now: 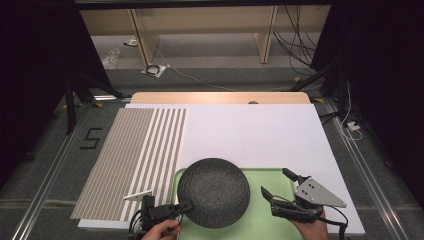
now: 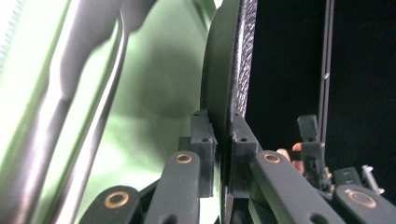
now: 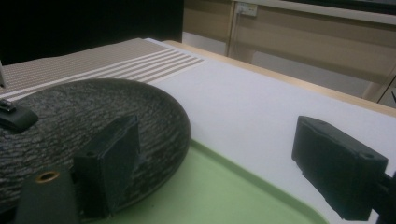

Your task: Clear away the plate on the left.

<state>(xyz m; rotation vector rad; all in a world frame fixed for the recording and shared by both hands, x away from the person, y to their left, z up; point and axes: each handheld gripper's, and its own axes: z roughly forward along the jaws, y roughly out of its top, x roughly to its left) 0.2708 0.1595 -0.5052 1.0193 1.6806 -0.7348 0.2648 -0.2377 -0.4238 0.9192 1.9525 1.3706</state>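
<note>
The dark plate (image 1: 213,192) lies upside down over the left part of the green tray (image 1: 260,222), at the near edge of the table (image 1: 250,135); its rough, textured underside faces up, and its left edge reaches beyond the tray rim. The left gripper (image 1: 187,205) is clenched on the rim of the plate at the near left side; in the left gripper view the two pads stand one on each face of the thin edge (image 2: 227,93), and the plate seems tipped up from the tray there. The right gripper (image 1: 278,183) rests over the bare part of the tray with its jaws spread wide and nothing between them; the plate is just beside its left finger (image 3: 109,163).

I judge the plate to be stiff and rather heavy, like stoneware, so it can chip or break if it falls; the rough outside should give good friction, but the inner face looks smoother. A hold on one rim point lets the plate swing; a second hold on the opposite rim, by the free gripper, would make it more steady.
</note>
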